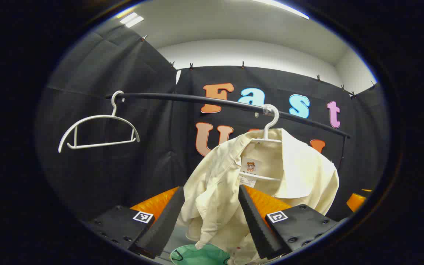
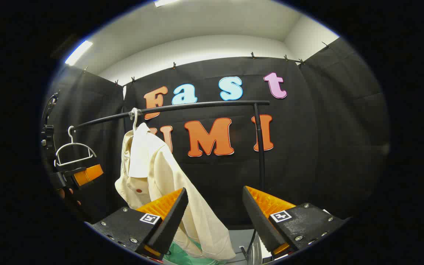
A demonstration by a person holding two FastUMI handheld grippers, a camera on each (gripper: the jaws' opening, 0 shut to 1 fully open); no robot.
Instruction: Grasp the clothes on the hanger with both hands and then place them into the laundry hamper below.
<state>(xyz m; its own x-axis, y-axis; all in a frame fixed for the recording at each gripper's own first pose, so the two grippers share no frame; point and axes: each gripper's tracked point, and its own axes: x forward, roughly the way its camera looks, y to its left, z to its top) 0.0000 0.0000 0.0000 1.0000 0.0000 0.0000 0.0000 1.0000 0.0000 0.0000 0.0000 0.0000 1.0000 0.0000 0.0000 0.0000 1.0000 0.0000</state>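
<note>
While the cream cotton shirt (image 1: pixel 267 173) hangs on its white plastic hanger (image 1: pixel 271 125), the left gripper (image 1: pixel 212 217) and right gripper (image 2: pixel 215 217) gape wide, holding nothing.

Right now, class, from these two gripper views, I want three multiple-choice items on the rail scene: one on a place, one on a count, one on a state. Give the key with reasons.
1. Where does the shirt hang?
A. on a hanger on the rail
B. in the hamper
C. on the floor

2. How many hangers are on the rail?
A. one
B. two
C. four

3. How is the left gripper?
A. shut on the shirt
B. shut on the bare hanger
C. open, the shirt between its fingers

Key: 1 A, the shirt's hanger hooks over the rail. 2 B, a bare hanger hangs apart from the shirt's. 3 C, the fingers stand wide apart around the cloth.
</note>
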